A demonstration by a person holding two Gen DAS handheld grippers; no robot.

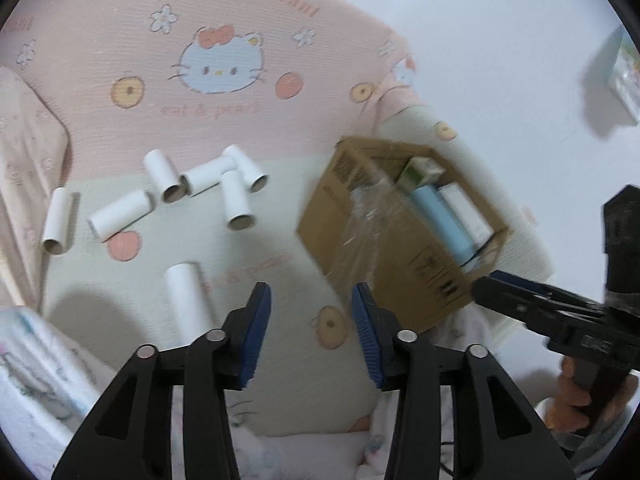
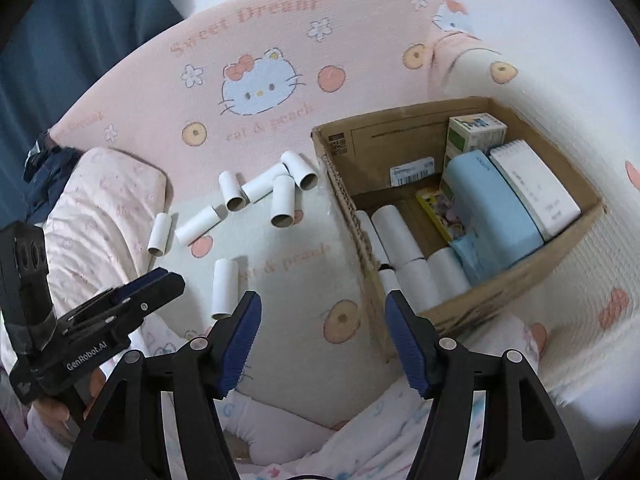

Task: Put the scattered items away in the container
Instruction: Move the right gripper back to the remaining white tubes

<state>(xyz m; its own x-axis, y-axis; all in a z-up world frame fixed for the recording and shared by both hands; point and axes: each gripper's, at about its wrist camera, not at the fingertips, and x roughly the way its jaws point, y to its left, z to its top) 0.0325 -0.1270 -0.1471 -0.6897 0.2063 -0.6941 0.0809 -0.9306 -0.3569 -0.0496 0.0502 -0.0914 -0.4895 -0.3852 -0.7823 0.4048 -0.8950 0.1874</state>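
the left gripper (image 1: 311,334) hangs open over the blanket (image 1: 288,240), near one paper tube (image 1: 188,300); the cardboard box (image 1: 400,232) stands to the right.

White paper tubes (image 2: 224,288), brown cardboard box (image 2: 516,280), pink cat-and-peach patterned blanket (image 2: 168,92).

My left claw (image 1: 311,334) and right claw (image 2: 322,346) are matt black plastic with ribbed blue pads (image 2: 240,344) and shiny metal pins. The tubes (image 2: 225,288) are matt white paper over bare brown cardboard inside. The box (image 2: 516,280) is rough brown corrugated cardboard, with glossy clear tape (image 1: 366,220) on one side. The bed cover (image 2: 280,72) is ribbed, printed pink cloth.
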